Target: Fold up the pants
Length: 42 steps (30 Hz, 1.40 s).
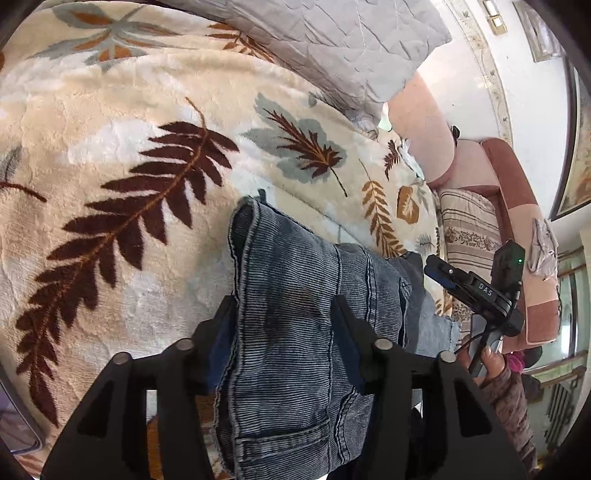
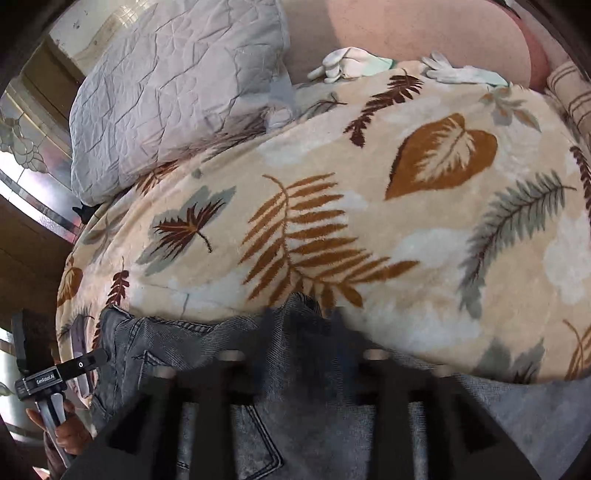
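Blue-grey denim pants hang bunched between the fingers of my left gripper, which is shut on a thick fold near the waistband and holds it above the bed. A back pocket shows near the bottom of that view. In the right wrist view the pants stretch across the lower frame, and my right gripper is shut on their upper edge; its fingers are blurred. The right gripper also shows in the left wrist view, at the pants' far end. The left gripper's body shows at the lower left of the right wrist view.
A cream blanket with leaf prints covers the bed. A grey quilted pillow lies at the head. White gloves rest by the pink headboard. A striped cushion sits on a pink sofa at the right.
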{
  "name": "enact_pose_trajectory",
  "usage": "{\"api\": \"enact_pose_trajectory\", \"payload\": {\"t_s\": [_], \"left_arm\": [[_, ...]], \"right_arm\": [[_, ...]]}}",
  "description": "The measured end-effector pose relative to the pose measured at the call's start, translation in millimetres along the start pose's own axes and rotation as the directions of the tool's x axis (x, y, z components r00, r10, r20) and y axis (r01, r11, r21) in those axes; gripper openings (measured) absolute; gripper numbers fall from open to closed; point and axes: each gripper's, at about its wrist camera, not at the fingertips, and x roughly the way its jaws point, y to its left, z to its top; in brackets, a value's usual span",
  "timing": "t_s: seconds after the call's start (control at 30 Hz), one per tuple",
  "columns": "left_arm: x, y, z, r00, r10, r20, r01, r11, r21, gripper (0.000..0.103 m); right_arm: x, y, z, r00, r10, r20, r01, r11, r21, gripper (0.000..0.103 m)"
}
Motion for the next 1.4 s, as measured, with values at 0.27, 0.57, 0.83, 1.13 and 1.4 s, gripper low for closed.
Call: {"api": "enact_pose_trajectory", "payload": {"t_s": [0.27, 0.57, 0.83, 1.13, 1.4], "left_arm": [[6, -2, 0, 0.994, -0.082, -0.073, 0.081, 0.997, -0.021, 0.057], [25, -20, 16, 0.975, 0.215, -0.052, -0.212, 0.976, 0.058, 0.028], [-67, -13, -35, 0.996, 0.066, 0.057, -0.068, 0.997, 0.045, 0.059], [-9, -12, -94, 0.990, -0.103, -0.095, 0.093, 0.990, -0.109, 0.072], [-9, -20, -86, 0.996, 0.004, -0.092, -0.013, 0.995, -0.095, 0.048]], "right_arm": [[37, 3, 6, 0.988, 0.095, -0.123, -0.096, 0.995, -0.005, 0.047], [48, 40, -2, 0.965, -0.256, -0.060, 0.219, 0.909, -0.354, 0.020], [-31, 28, -34, 0.998, -0.032, 0.054, 0.039, 0.991, -0.131, 0.049], [-67, 5, -156, 0.974, 0.197, -0.107, -0.198, 0.980, 0.009, 0.060], [-133, -119, -172, 0.990, 0.028, 0.140, -0.066, 0.960, 0.273, 0.060]]}}
